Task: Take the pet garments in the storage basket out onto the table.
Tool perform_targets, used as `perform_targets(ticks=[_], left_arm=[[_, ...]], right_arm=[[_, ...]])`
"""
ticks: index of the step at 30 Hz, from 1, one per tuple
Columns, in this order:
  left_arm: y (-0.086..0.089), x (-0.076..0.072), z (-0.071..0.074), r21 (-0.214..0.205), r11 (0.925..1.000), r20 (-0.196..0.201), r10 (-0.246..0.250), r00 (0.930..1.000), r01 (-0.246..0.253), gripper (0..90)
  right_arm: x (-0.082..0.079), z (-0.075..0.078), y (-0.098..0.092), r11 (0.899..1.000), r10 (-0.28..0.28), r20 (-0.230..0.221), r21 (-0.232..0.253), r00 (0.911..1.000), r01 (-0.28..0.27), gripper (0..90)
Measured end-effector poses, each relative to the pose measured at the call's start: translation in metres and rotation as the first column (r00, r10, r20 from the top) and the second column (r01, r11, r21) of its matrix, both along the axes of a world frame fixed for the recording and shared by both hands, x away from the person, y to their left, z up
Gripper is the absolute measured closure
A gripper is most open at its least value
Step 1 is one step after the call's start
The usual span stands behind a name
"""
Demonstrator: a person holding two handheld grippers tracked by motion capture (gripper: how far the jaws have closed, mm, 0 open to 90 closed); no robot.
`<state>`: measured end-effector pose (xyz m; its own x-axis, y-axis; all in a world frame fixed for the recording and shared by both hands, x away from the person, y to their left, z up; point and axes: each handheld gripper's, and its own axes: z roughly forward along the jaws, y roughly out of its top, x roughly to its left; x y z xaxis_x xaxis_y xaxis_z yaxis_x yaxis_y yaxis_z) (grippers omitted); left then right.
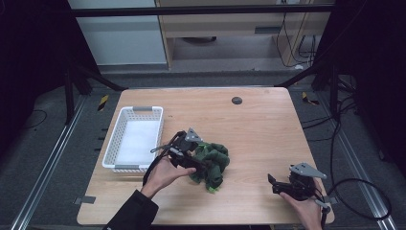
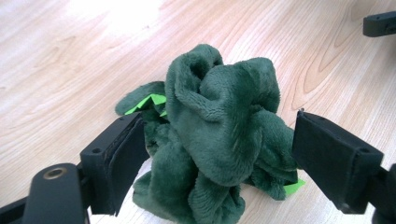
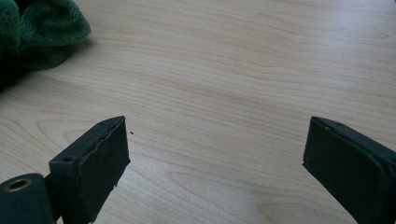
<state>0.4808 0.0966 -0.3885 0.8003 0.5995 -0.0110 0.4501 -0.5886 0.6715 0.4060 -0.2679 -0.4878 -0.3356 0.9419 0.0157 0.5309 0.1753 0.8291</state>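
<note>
A crumpled dark green plush cloth (image 1: 210,163) with bright green patches lies near the middle of the wooden table (image 1: 258,124). My left gripper (image 1: 197,165) reaches into its left side, held by a hand in a dark sleeve. In the left gripper view the cloth (image 2: 219,135) bulges between the two black jaws, which stand wide apart around it without pressing it; the gripper (image 2: 217,163) is open. My right gripper (image 1: 273,183) rests low at the front right of the table, open, with bare wood between its jaws (image 3: 212,154). A corner of the cloth (image 3: 37,32) shows at the upper left there.
A white plastic basket (image 1: 135,139) stands on the left part of the table, nothing in it. A small dark round disc (image 1: 236,100) sits near the far edge. Cables trail off the table's right side. Bare wood lies between the cloth and the right gripper.
</note>
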Motion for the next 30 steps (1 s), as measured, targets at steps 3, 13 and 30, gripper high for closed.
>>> perform_targets(ticks=[3,13,30], left_arm=[[0.006,-0.004,0.002,-0.032,0.9995,0.009,0.010,0.9999,-0.009,16.7],[0.035,-0.019,0.000,-0.103,0.9923,0.079,0.076,0.9939,-0.068,18.3],[0.089,-0.046,-0.030,-0.202,0.9623,0.092,0.204,0.9747,-0.182,23.7]], right_arm=[[0.000,0.000,0.000,1.000,-0.001,0.000,0.001,1.0000,0.001,6.9],[0.000,0.000,0.000,1.000,-0.004,0.004,0.002,1.0000,0.004,6.7],[-0.001,0.000,0.000,1.000,-0.007,0.001,-0.001,1.0000,0.007,6.5]])
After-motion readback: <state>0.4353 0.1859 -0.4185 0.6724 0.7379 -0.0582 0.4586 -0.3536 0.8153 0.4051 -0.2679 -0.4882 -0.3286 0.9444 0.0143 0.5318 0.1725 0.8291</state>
